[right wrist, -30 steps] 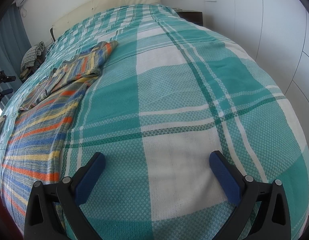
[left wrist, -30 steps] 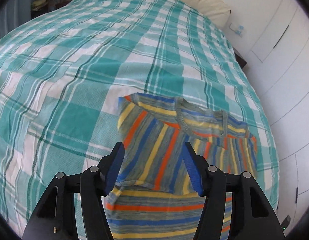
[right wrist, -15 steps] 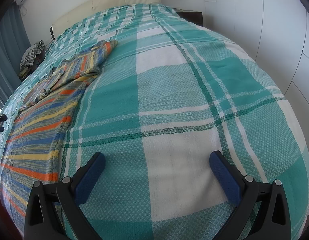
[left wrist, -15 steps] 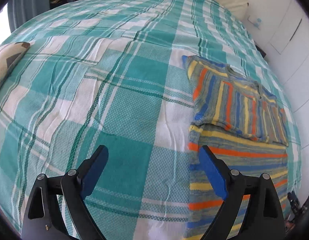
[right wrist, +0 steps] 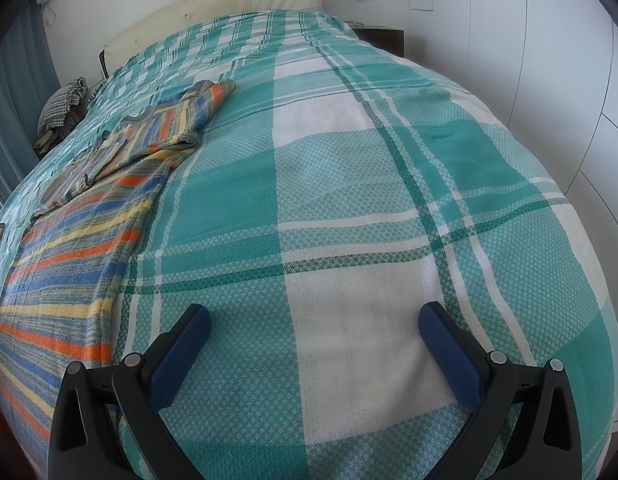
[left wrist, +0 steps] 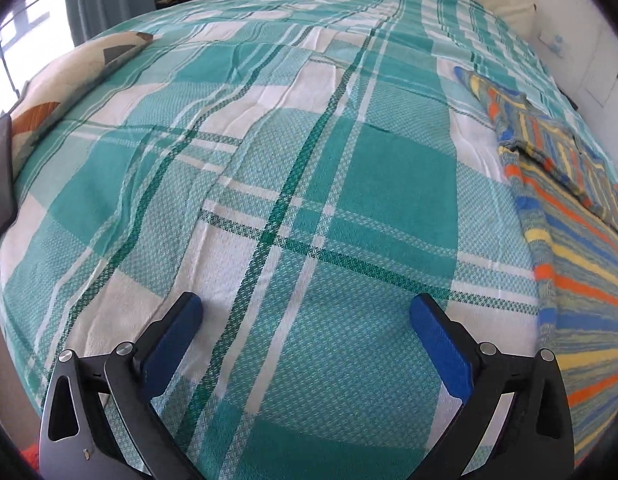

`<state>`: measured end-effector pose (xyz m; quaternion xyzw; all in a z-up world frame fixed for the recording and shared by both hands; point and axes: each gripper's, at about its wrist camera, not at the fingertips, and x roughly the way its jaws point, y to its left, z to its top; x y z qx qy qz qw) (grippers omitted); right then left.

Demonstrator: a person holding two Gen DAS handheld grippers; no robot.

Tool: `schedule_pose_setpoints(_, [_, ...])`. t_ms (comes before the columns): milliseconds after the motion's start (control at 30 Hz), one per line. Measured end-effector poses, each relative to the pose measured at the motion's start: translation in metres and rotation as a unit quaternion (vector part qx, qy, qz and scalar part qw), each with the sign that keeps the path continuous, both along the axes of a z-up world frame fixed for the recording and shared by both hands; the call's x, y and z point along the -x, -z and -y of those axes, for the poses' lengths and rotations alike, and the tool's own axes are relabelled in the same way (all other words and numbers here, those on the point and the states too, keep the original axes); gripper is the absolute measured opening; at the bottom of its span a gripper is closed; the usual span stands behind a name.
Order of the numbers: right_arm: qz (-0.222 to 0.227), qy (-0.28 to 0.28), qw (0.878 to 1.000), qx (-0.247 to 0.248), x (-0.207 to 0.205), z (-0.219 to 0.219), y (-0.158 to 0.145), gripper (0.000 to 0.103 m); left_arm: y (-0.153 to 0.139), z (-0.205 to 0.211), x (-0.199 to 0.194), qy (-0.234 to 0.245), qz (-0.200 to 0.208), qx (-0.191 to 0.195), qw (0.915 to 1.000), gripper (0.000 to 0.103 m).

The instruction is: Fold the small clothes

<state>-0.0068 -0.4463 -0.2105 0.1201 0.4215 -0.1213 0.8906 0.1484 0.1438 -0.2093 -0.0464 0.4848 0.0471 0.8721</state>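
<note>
While both sleeves look folded in, the striped shirt [right wrist: 85, 216] at nine o'clock on the bed [right wrist: 349, 184] still needs its body folded; left tool [left wrist: 305, 312] and right tool [right wrist: 314, 320] hover released, empty.

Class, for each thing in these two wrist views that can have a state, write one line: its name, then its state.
Left gripper: open, holding nothing, over bare bedspread.
Right gripper: open, holding nothing.
Striped knitted shirt, orange, blue and yellow: flat on the bed, sleeves folded in across the chest.
Teal and white checked bedspread: spread over the bed, slightly wrinkled.
</note>
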Motion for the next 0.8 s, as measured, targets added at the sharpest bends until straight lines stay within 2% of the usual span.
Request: schedule_pose_setpoints(800, [0.001,0.0,1.0,0.001,0.0002,-0.0008,0.0003,0.103,0.0035,0.0029,0.006,0.001,0.013,-0.022,0.9997,0.103])
